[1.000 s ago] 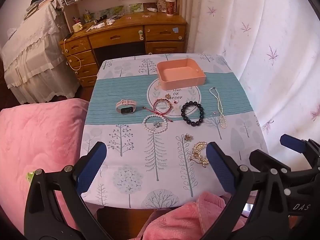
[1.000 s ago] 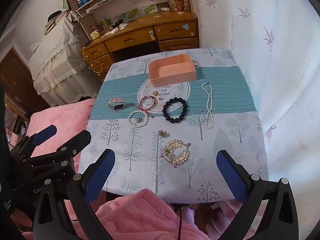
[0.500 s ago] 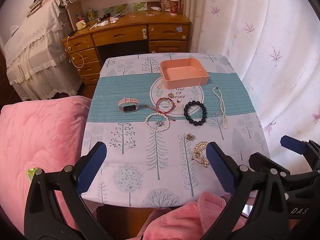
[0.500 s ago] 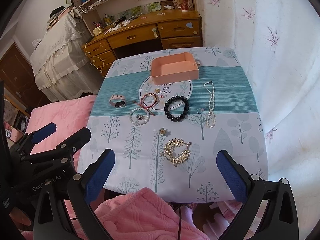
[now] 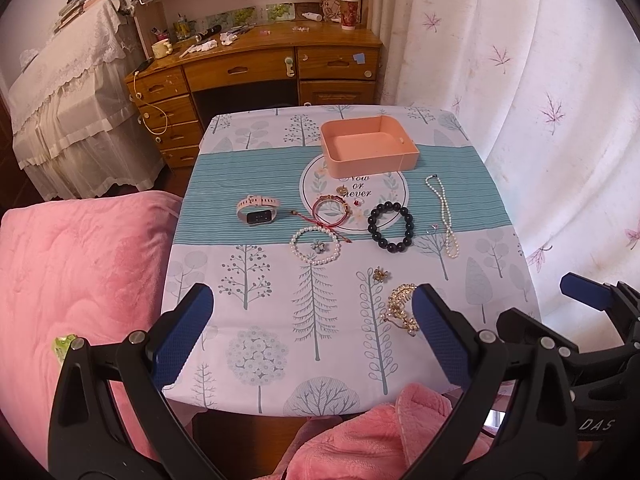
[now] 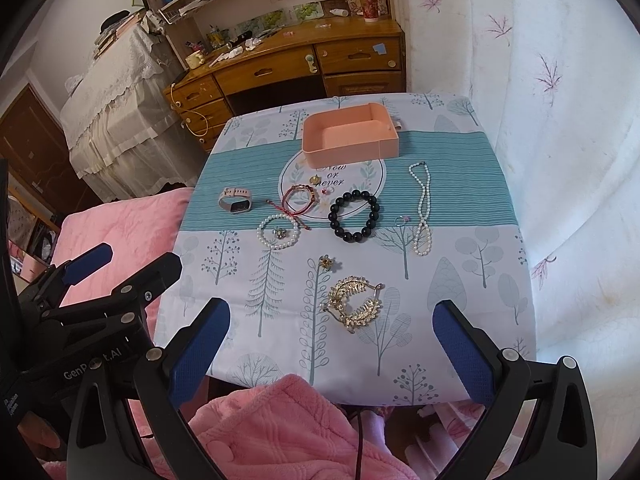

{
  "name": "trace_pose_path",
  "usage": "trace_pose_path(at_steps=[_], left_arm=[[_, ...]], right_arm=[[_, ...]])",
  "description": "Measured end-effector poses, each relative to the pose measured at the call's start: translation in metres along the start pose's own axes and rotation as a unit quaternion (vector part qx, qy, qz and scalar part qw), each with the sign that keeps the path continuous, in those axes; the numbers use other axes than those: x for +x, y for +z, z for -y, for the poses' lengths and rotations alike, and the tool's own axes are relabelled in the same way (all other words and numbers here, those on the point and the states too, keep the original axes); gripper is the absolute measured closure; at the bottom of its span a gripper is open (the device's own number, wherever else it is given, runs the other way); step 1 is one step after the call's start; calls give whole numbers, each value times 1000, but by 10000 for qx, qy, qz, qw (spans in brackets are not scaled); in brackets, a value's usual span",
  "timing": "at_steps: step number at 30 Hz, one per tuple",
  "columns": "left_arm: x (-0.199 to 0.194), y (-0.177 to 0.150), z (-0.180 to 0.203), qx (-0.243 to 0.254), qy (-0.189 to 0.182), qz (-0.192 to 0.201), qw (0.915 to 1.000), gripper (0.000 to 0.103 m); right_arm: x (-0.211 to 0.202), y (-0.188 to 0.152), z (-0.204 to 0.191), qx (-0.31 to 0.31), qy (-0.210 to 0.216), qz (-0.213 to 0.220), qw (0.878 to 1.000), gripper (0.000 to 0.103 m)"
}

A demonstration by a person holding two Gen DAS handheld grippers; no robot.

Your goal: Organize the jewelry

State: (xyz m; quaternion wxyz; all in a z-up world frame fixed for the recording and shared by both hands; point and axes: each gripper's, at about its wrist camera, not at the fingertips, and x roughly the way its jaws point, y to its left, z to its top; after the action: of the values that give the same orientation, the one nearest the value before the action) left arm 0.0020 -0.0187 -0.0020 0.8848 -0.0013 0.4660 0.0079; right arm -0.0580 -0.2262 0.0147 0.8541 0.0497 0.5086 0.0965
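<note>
Hovering over the near edge of the bench (image 5: 248, 320) right now, both hand-held grippers empty. Left hand-held gripper (image 5: 310, 334) spread wide, grasping nothing; right hand-held gripper (image 6: 332, 344) also released, fingers well apart.

Sitting at the far middle of the cloth: pink tray (image 6: 348, 136), looking empty. Lying in a loose row just in front of it, left to right: watch (image 5: 258, 210), red bracelet (image 5: 330, 208), black bead bracelet (image 5: 390, 226), long pearl necklace (image 5: 444, 216) stretching toward the near side. Resting between tray and bracelets: a small gold pendant (image 6: 315, 179) and a tiny ring (image 6: 329, 189), too small for details. Lying just below the red bracelet and touching its cord: pearl bracelet (image 6: 279, 232) with a little flower charm inside the loop. Sitting beside the necklace: another small ring (image 6: 401, 220).

Closer in: small gold flower brooch (image 6: 326, 263), then the big gold leaf piece (image 6: 354, 300) nearest the right gripper, partly hiding behind the left one's finger in the left view.

Bunching up at the bottom: pink blanket (image 6: 276, 428).
</note>
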Motion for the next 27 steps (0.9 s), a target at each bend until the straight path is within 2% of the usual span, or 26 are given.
trace_pose_path(at_steps=[20, 27], left_arm=[[6, 0, -6, -38, -183, -64, 9998, 5], [1, -2, -6, -53, -139, -10, 9999, 5]], right_arm=[[2, -1, -3, 8, 1, -17, 10000, 0], [1, -1, -3, -7, -4, -19, 10000, 0]])
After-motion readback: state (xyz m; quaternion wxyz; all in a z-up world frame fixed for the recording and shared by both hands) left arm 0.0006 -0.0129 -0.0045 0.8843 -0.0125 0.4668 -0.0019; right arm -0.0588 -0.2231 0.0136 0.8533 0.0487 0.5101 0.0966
